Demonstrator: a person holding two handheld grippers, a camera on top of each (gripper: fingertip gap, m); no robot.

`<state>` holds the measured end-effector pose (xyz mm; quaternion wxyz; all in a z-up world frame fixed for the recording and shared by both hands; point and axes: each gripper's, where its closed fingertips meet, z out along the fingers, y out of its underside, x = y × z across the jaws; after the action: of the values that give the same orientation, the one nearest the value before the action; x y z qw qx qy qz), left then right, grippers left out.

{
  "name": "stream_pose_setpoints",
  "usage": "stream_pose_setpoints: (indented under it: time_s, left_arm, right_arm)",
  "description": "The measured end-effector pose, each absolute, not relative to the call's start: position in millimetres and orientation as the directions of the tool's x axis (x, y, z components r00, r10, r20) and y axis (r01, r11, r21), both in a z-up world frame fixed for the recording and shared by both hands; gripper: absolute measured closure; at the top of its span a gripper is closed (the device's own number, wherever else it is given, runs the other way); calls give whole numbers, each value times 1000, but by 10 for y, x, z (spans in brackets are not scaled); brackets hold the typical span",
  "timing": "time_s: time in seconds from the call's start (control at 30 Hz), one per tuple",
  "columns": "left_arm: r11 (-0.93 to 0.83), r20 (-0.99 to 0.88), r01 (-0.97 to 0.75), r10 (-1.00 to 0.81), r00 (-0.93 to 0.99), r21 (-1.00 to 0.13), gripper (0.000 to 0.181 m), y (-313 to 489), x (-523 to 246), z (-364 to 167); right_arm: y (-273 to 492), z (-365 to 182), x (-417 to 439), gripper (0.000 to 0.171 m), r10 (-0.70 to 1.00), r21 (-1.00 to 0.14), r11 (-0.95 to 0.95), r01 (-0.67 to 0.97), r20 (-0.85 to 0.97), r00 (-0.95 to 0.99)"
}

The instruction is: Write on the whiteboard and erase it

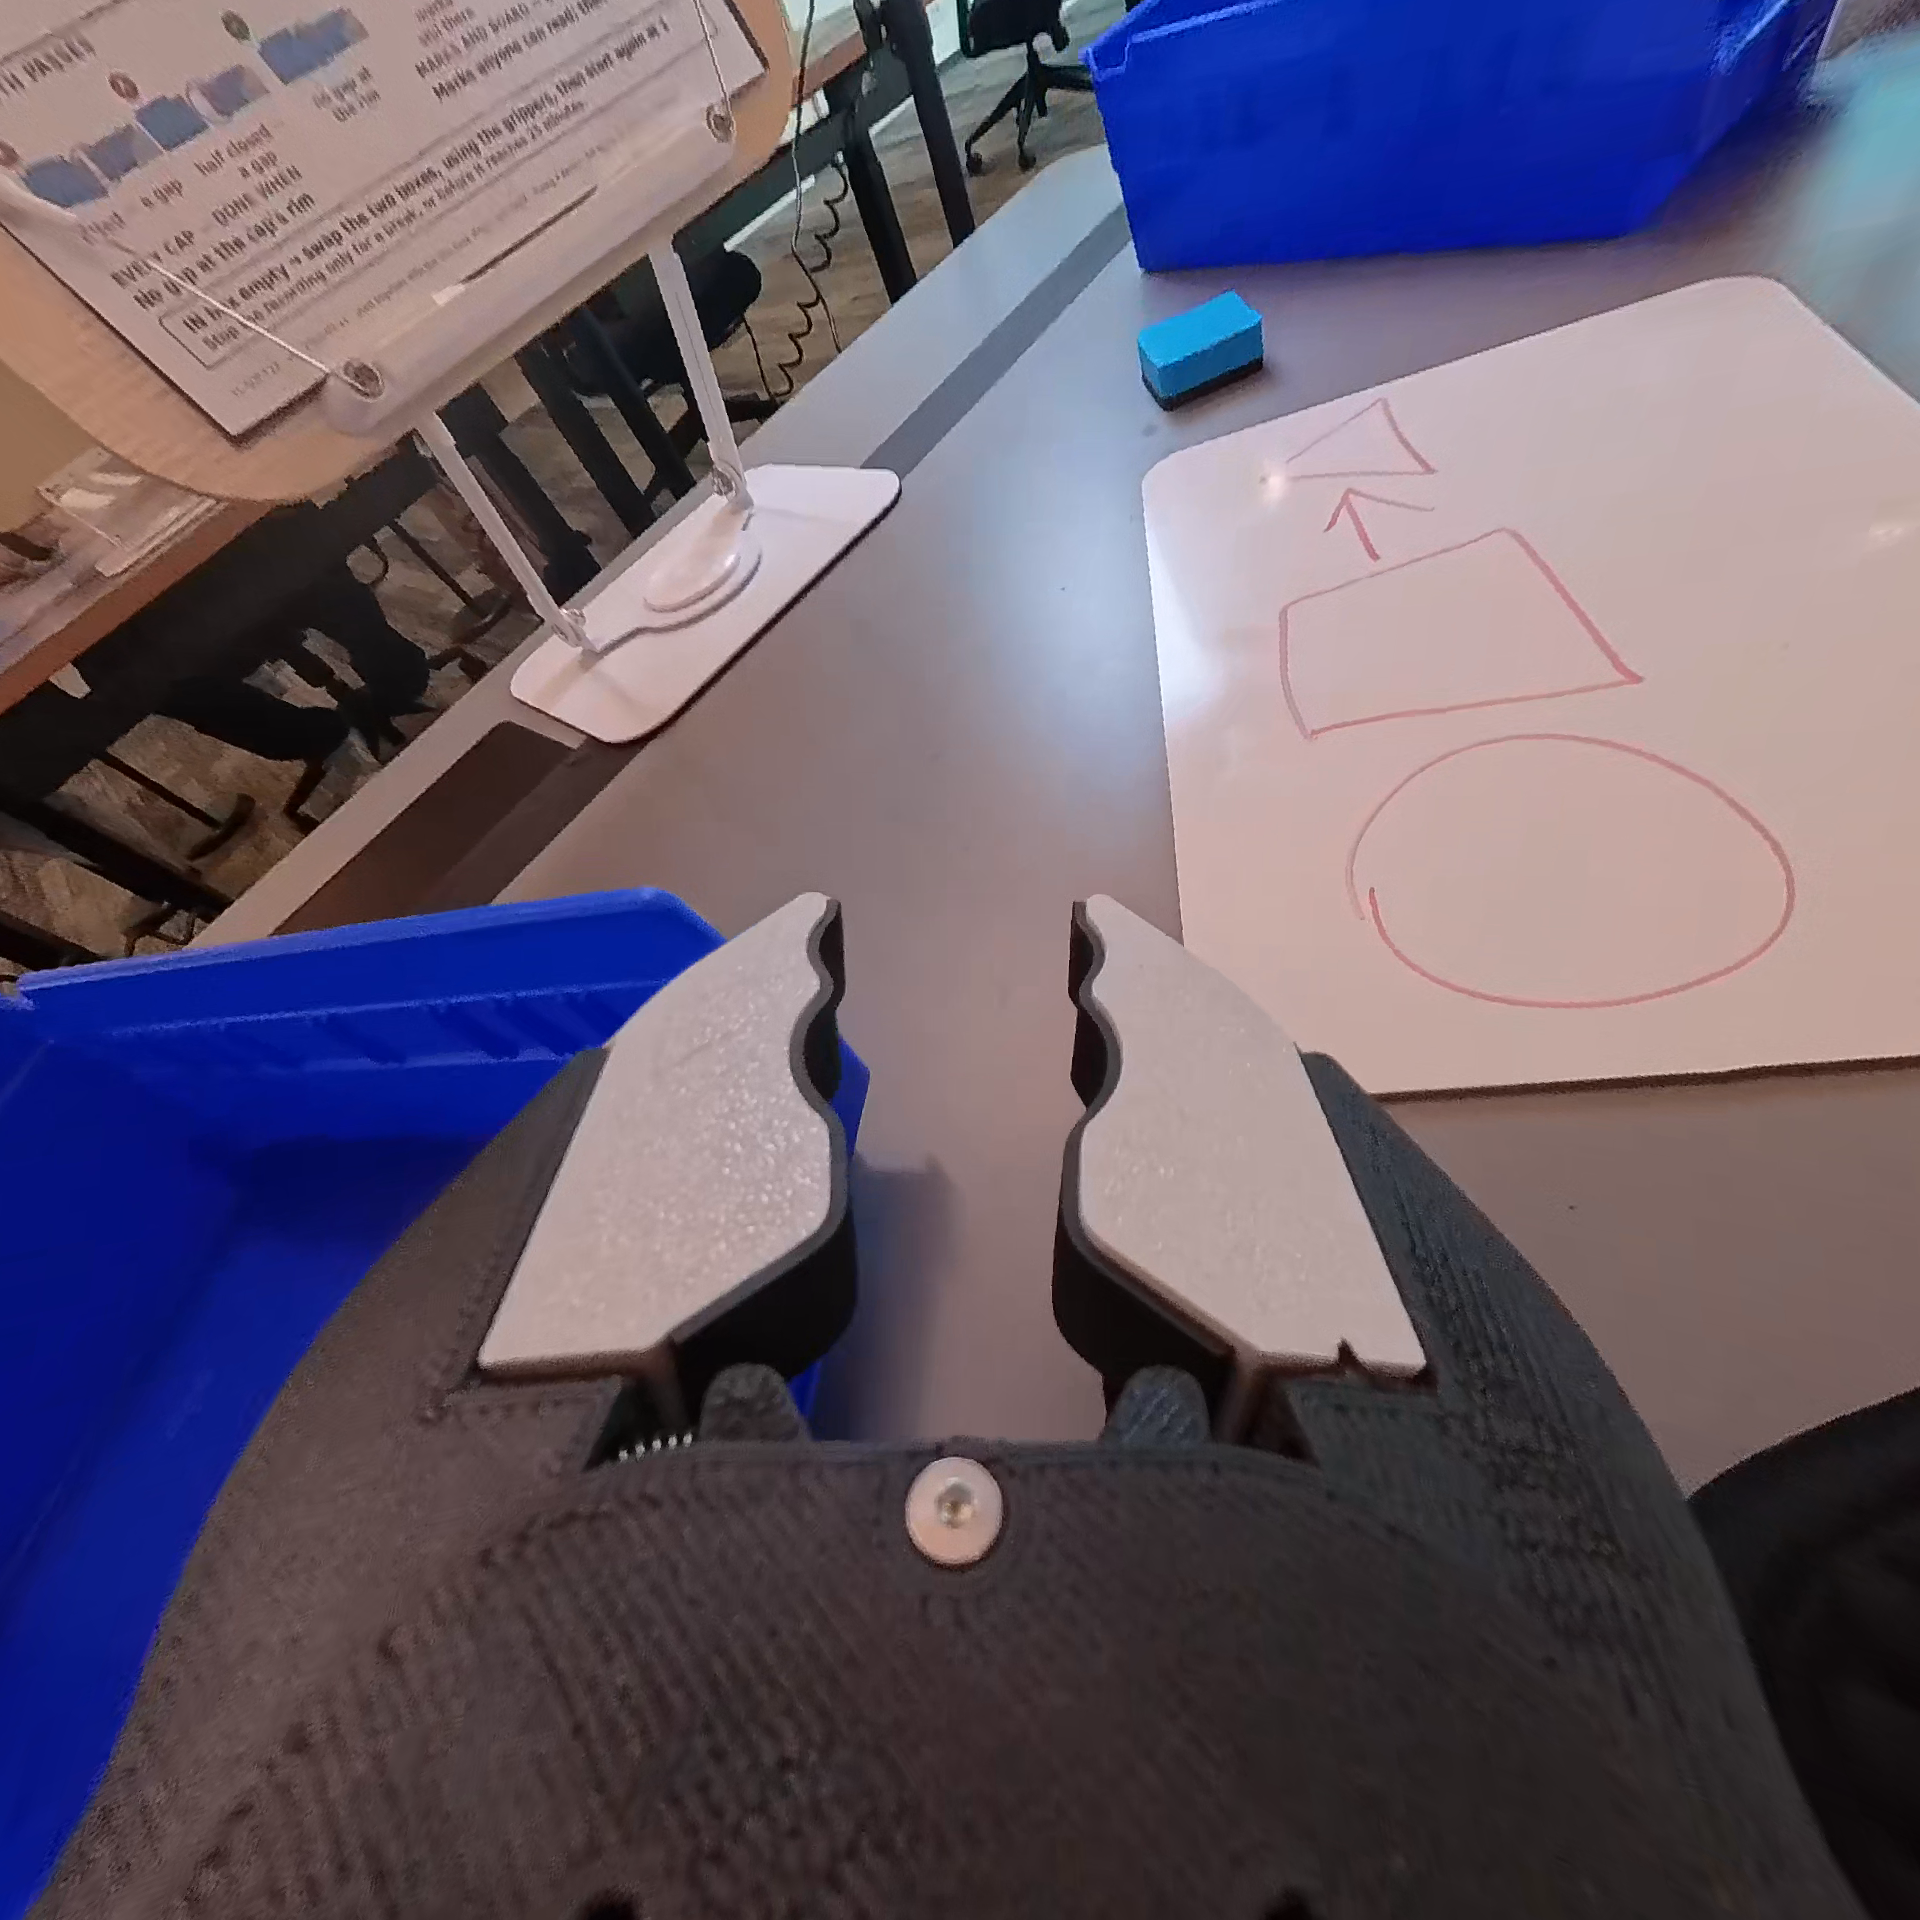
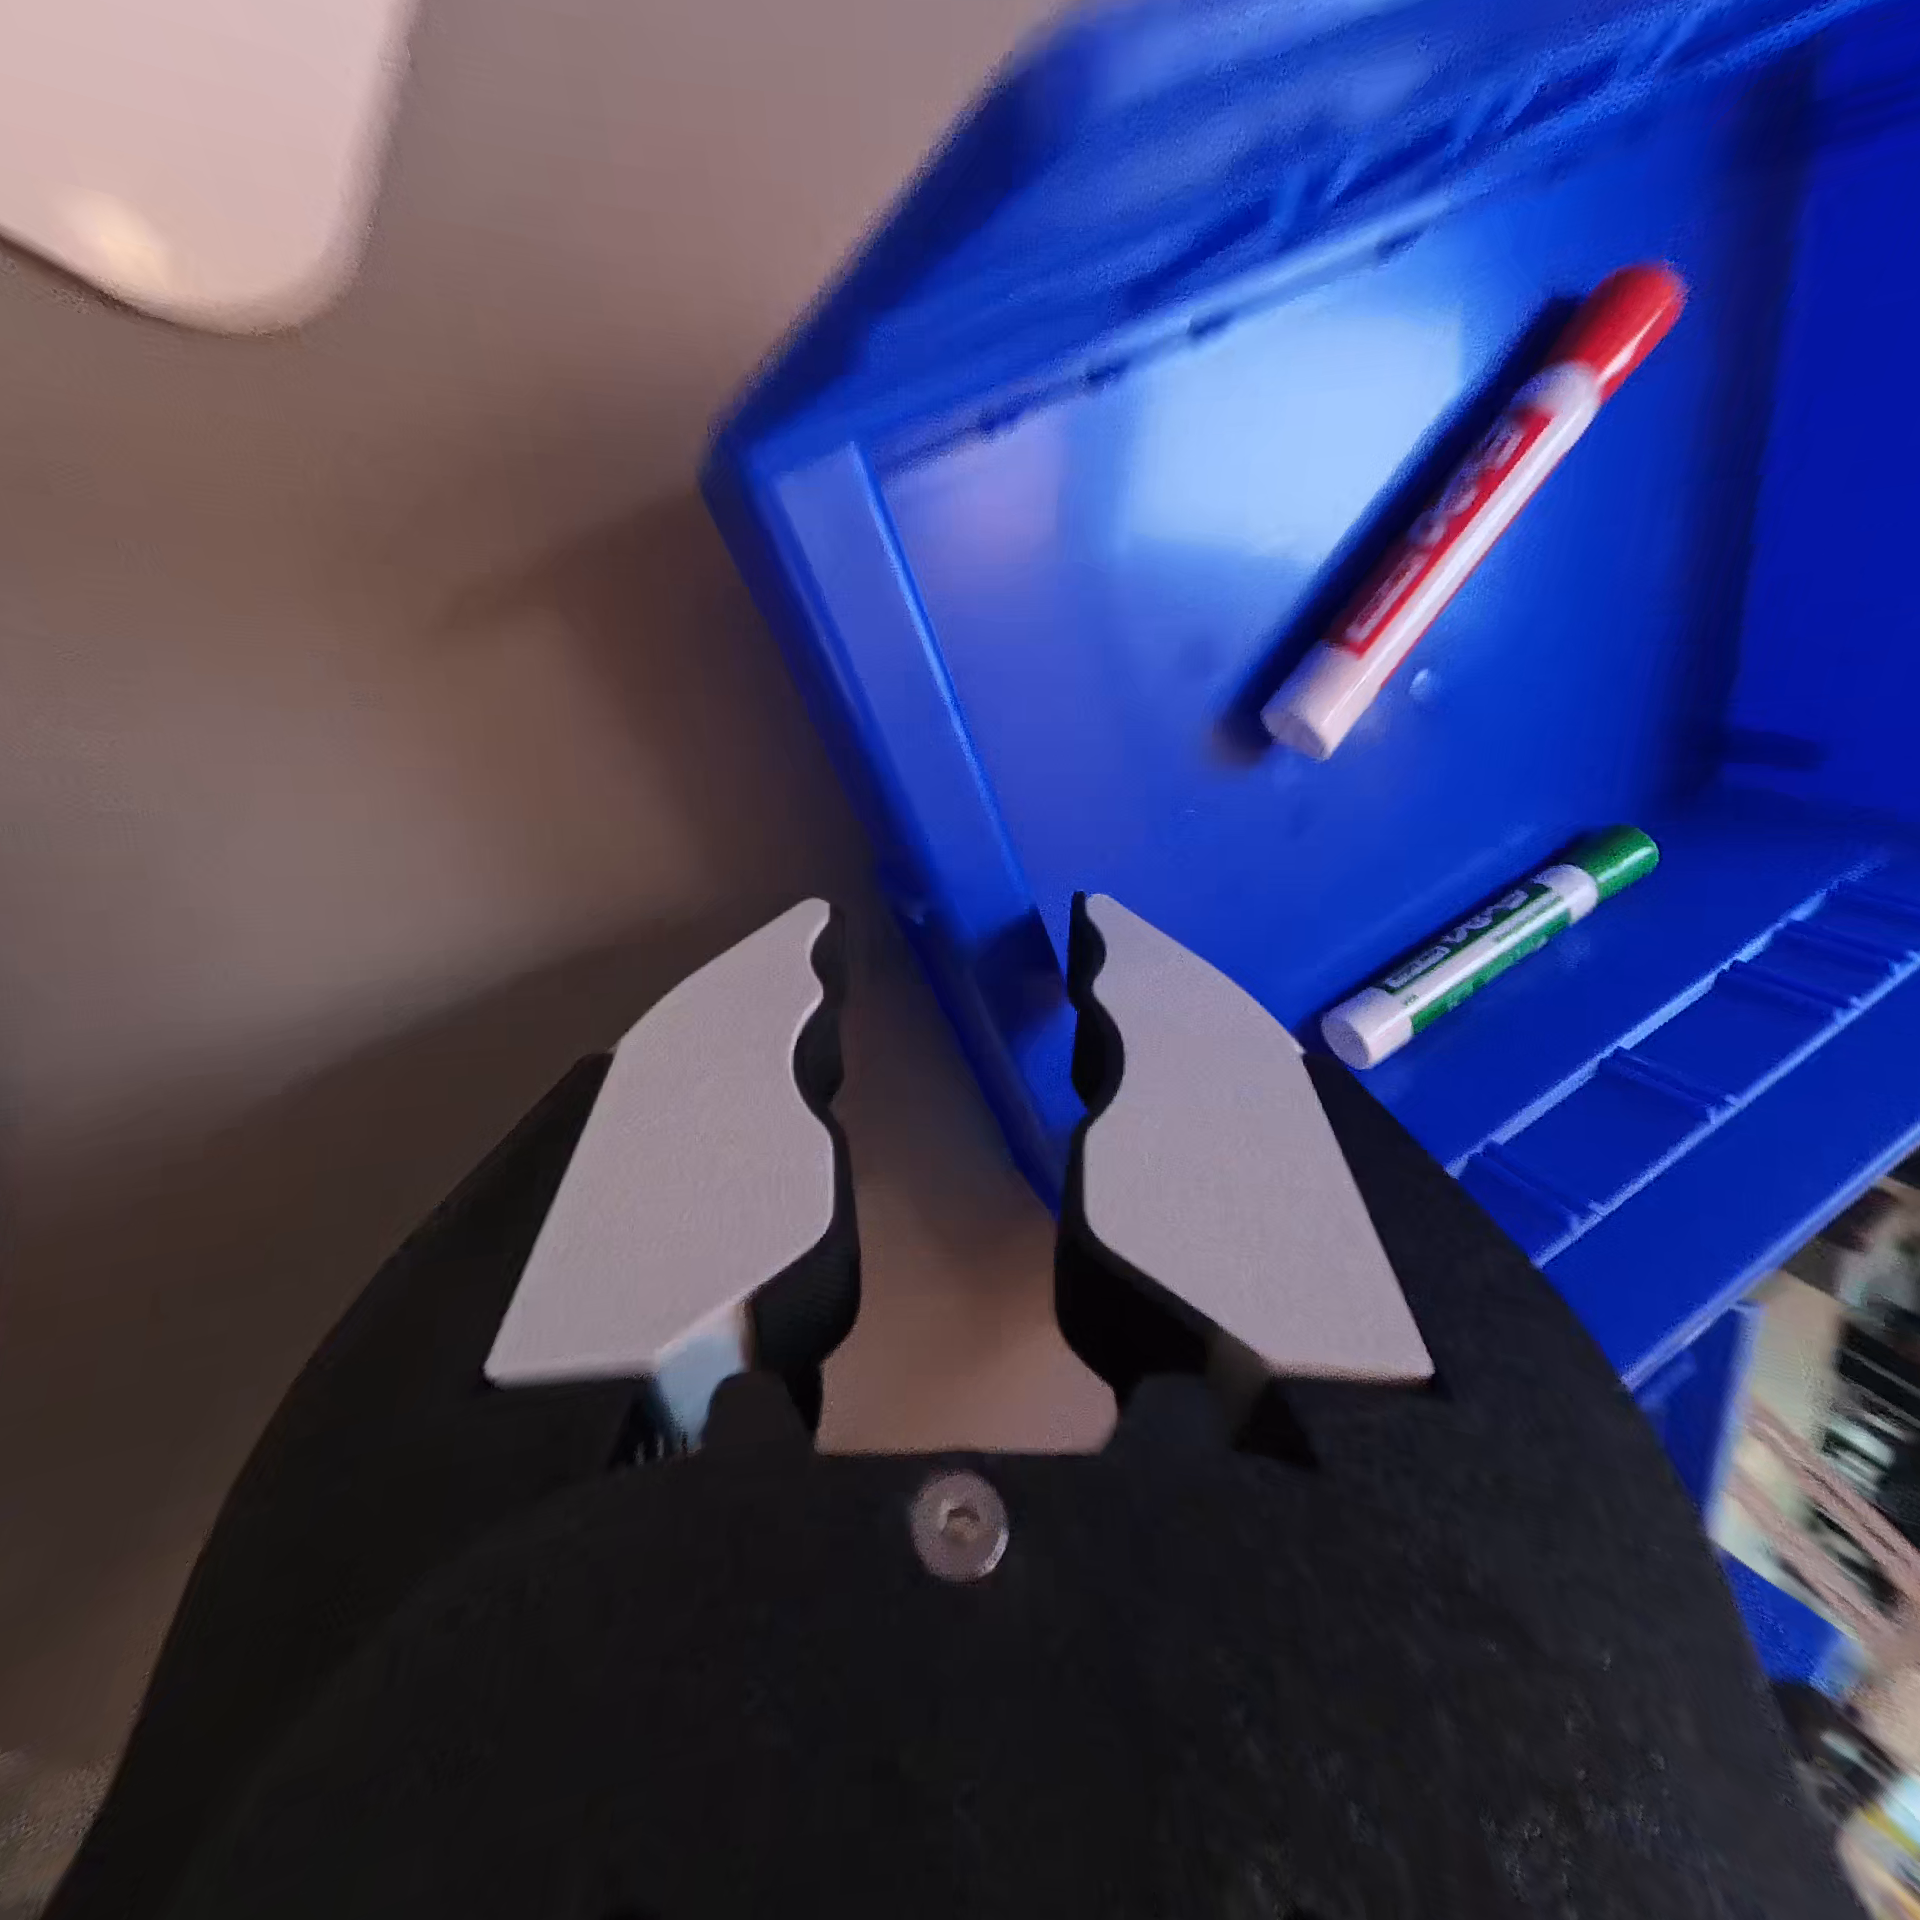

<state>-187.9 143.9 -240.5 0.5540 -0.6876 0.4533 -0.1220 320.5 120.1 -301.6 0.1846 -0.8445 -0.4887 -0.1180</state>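
A white whiteboard (image 1: 1621,644) lies on the table to the right in the left wrist view, with a triangle, an arrow, a four-sided shape and a circle drawn on it in red. A blue eraser (image 1: 1200,346) sits on the table beyond its far left corner. My left gripper (image 1: 954,920) is open and empty, over the bare table left of the board. My right gripper (image 2: 951,914) is open and empty at the near corner of a blue bin (image 2: 1226,623). A red-capped marker (image 2: 1475,509) and a green-capped marker (image 2: 1491,945) lie in that bin. A corner of the whiteboard (image 2: 197,156) shows blurred at the top left.
A second blue bin (image 1: 260,1143) stands under and left of my left gripper. Another blue bin (image 1: 1434,145) stands beyond the board. A white stand (image 1: 707,603) holding an instruction sheet (image 1: 343,177) is on the table's left edge. Chairs and desks are behind. Across from one pair of fingers to the other is roughly 50 cm. My left tips are about 40 cm from the blue eraser (image 1: 1200,346), my right tips only 25 cm.
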Motion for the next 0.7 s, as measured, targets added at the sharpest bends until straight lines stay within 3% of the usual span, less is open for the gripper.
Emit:
stream_pose_setpoints:
  time_s: [0.2,0.33,0.43,0.57,0.7]
  left_arm:
    - [103,-303,-355,-764,569,-929,143,1386,-1736,-2206]
    - [146,-305,-308,-764,568,-940,144,1344,-1657,-2186]
    - [145,-292,-294,-781,552,-945,145,1300,-1604,-2233]
    - [142,-296,-312,-795,529,-939,146,1267,-1563,-2319]
    - [135,-295,-329,-813,502,-935,146,1237,-1510,-2392]
  right_arm:
    - [1298,-2082,2132,127,716,-666,-302,682,313,624]
    - [1758,-2103,1485,122,642,-821,-361,443,126,756]
    - [2311,-2447,1382,114,536,-804,-469,365,69,841]
    - [2847,-2959,1674,103,444,-651,-618,440,172,879]
    - [2941,-3200,1707,101,516,-516,-674,528,182,837]
